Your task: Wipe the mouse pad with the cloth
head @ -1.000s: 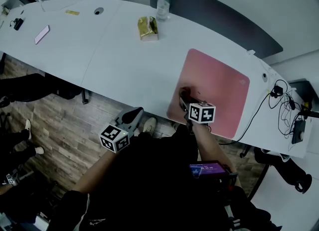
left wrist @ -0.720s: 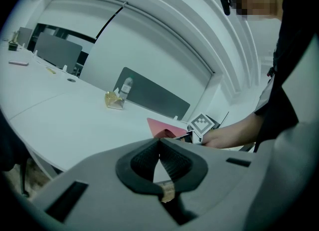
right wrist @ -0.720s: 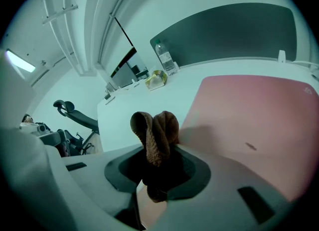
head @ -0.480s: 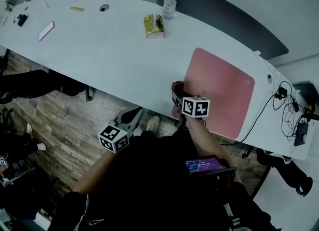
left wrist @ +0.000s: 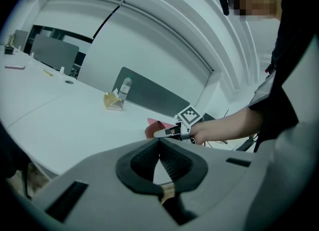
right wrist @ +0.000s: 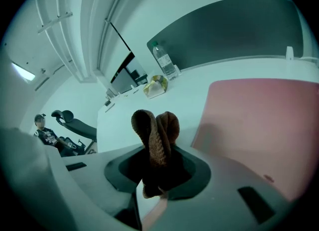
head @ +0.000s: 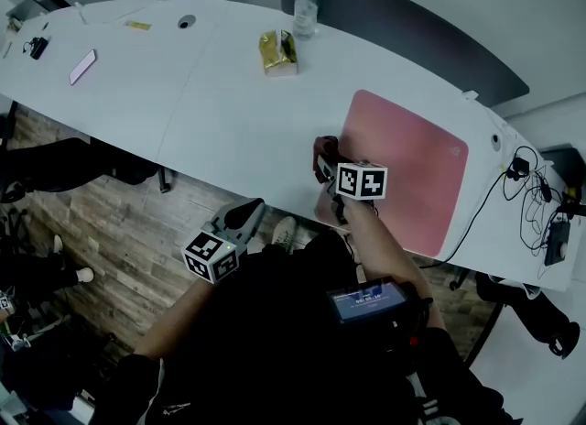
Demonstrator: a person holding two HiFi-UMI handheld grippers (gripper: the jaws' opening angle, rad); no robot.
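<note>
"Holding the cloth (right wrist: pixel 155 140) firmly, is the right gripper (head: pixel 326 167)?"

"Yes, clamped, at the mouse pad's (head: pixel 403 167) left edge, perhaps not quite touching. It should press flat and sweep across. The left gripper (left wrist: pixel 159 158) is closed and empty."

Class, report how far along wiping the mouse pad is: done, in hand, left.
Done: the cloth is clamped in the right gripper. In hand: it is at the left edge of the pink mouse pad. Left: the wiping across the pad; no wiped trace shows. The left gripper idles, shut.
</note>
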